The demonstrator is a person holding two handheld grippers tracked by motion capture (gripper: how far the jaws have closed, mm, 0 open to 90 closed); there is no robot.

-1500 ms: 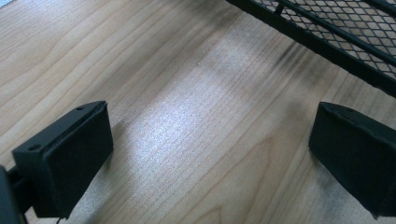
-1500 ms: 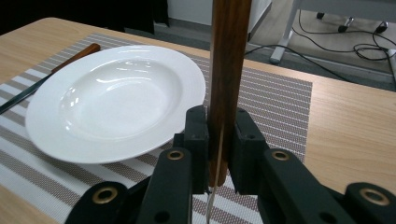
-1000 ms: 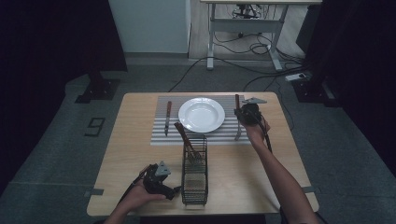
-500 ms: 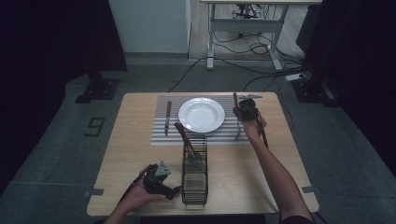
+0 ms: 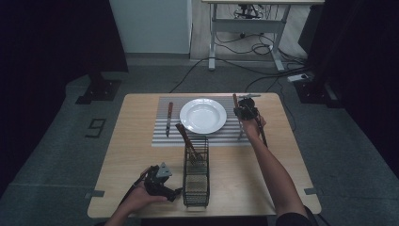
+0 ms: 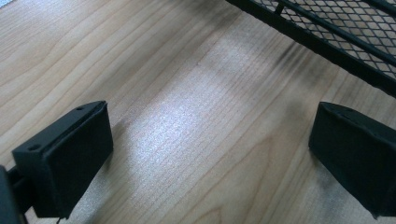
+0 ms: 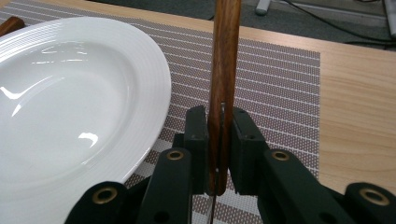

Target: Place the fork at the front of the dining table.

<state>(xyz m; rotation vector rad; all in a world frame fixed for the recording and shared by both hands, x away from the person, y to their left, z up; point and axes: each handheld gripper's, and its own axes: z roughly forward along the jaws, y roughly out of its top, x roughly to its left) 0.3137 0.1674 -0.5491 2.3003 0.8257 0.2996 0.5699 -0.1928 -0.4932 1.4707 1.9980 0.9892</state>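
My right gripper (image 5: 244, 112) (image 7: 220, 140) is shut on a utensil with a wooden handle (image 5: 234, 100) (image 7: 224, 70). It hangs low over the striped placemat (image 5: 162, 139) (image 7: 280, 74), just right of the white plate (image 5: 203, 115) (image 7: 70, 107), and the handle points away from me. Its metal end (image 5: 241, 134) reaches back toward me over the mat. Near the table's front edge my left gripper (image 5: 176, 192) (image 6: 210, 154) rests open on the wood, nothing between its jaws. Just to its right stands the black wire basket (image 5: 195, 174) (image 6: 336, 32).
A knife (image 5: 169, 117) lies on the mat left of the plate. Another wooden-handled utensil (image 5: 188, 141) leans out of the basket's far end. The wooden table (image 5: 136, 141) ends close behind the mat. Beyond it are a desk frame and cables on the floor.
My right gripper has carried the utensil a little to the left, toward the plate, and slightly lower. The left gripper has stayed where it was.
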